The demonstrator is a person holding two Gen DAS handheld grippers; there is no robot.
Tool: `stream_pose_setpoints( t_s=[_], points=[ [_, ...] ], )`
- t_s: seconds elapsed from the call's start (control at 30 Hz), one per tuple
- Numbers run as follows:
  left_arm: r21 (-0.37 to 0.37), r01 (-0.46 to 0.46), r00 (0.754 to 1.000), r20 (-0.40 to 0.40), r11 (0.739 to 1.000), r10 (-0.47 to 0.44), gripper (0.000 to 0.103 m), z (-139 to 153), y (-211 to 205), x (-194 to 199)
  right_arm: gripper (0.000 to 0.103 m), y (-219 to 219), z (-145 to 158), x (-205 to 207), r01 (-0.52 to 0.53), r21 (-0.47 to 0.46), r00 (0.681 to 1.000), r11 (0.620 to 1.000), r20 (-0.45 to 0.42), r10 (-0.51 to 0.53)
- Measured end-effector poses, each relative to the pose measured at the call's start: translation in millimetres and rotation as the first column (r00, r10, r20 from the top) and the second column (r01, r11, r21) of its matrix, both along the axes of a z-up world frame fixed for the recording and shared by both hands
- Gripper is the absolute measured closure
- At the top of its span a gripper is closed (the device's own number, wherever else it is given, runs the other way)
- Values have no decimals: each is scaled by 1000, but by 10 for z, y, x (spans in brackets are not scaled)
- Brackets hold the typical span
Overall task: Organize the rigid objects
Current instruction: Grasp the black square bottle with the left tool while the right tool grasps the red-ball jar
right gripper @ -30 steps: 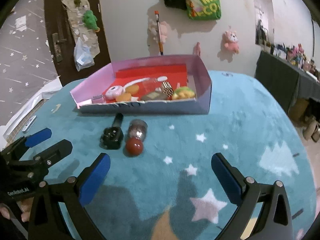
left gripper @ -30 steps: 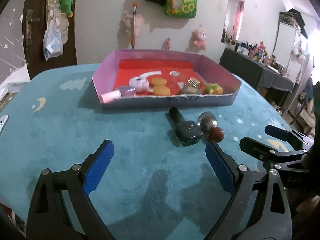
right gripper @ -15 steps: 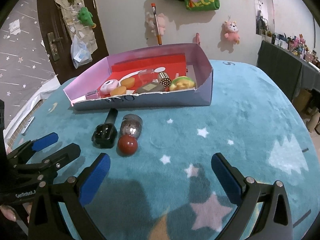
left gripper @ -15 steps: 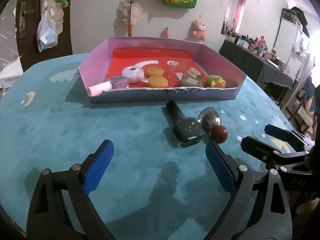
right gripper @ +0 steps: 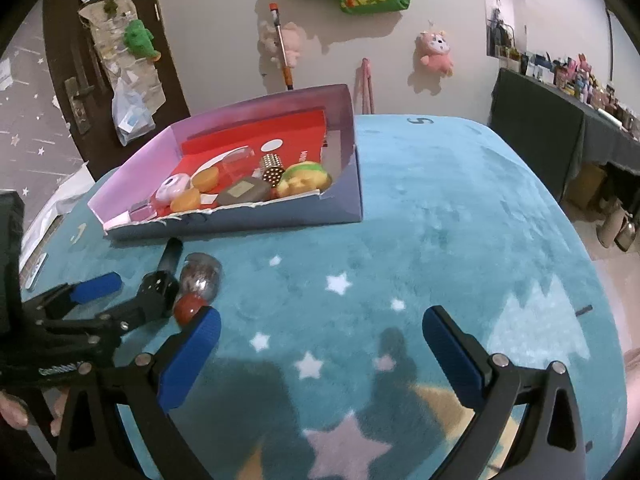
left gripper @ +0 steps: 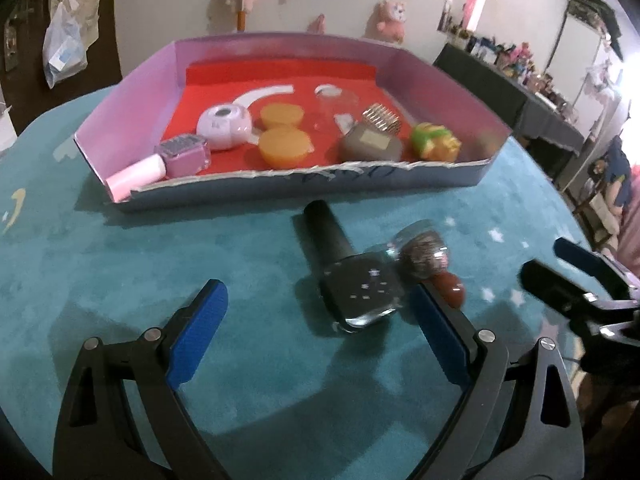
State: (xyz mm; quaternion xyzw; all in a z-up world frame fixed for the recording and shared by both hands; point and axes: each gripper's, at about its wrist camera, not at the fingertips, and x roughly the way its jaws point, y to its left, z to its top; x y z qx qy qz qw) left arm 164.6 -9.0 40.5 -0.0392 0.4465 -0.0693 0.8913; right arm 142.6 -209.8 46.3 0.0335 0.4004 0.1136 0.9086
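Here, two hand-held grippers are hovering over a teal star-patterned table cover (right gripper: 440, 208), both with jaws spread wide and holding nothing. The left gripper (left gripper: 316, 320) is pointing at a black nail polish bottle (left gripper: 352, 276) lying on its side just in front of it, the long cap aiming toward the far box and the square glass body nearest the blue pads (left gripper: 198, 332). Touching the bottle's right side is a small glittery bottle with a red round cap (left gripper: 430, 264), also lying down. The right gripper (right gripper: 320, 344) is waiting to the right, near bare cloth, well apart from both bottles. Beyond them, a shallow cardboard box (left gripper: 120, 120) with a red floor is already holding a pink polish bottle (left gripper: 172, 160), a white round case (left gripper: 225, 126), two orange lids (left gripper: 282, 134), a grey brush-like item (left gripper: 372, 140) and a green and yellow toy (left gripper: 434, 142). The black bottle is likely small, stiff, fairly light and made of smooth glass, so slippery and breakable if dropped; closing across its flat-sided body looks safer than pinching the round cap, which may roll.
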Motion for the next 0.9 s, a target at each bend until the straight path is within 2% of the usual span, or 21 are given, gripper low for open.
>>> stream_pose_setpoints(
  t_s=[0.27, 0.5, 0.73, 0.8, 0.83, 0.9],
  points=[
    [13, 27, 1000, -1, 1000, -27, 8, 0, 156, -36, 0, 141, -24, 158, -41, 40, 998, 998, -35, 43],
    [46, 30, 1000, 0, 998, -30, 8, 33, 341, -76, 0, 433, -72, 267, -132, 80, 988, 988, -74, 138],
    [72, 76, 997, 6, 995, -76, 10, 67, 321, -22, 0, 589, -137, 362, -189, 48, 975, 981, -106, 193],
    [80, 93, 996, 2, 992, -93, 12, 72, 302, 6, 2, 613, -144, 373, -206, 46, 972, 977, -107, 210],
    [77, 103, 995, -1, 992, -103, 14, 72, 296, 18, 6, 619, -146, 379, -219, 54, 969, 974, -108, 224],
    [63, 128, 992, -12, 990, -128, 21, 65, 279, 47, 12, 620, -147, 393, -242, 66, 963, 968, -109, 248]
  ],
)
